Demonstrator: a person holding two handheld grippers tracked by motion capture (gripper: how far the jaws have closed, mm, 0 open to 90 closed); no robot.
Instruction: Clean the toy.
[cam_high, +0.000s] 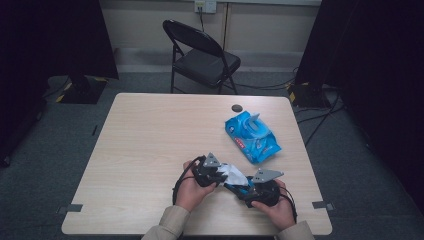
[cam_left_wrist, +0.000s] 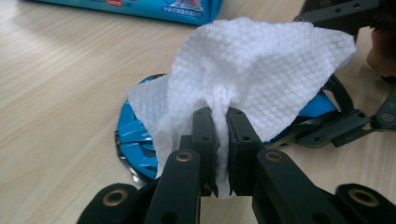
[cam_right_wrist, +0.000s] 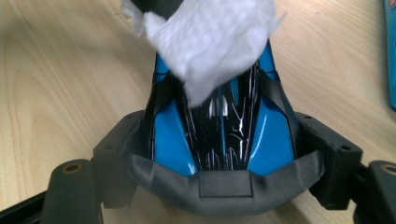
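1. The right tool clamps the tail of a blue-and-black toy car near the bench's near edge.
2. The left tool is shut on a white wet wipe.
3. The car's long axis runs from the right tool toward the left; the wipe drapes over its nose, so the next wiping stroke likely follows that axis.

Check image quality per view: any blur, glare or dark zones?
High view: dim, soft; black masses fill both upper corners, table evenly lit. Left gripper view: wipe weave sharp, blue pack behind it soft. Right gripper view: wipe blurred, glare streaks on the blue toy car.
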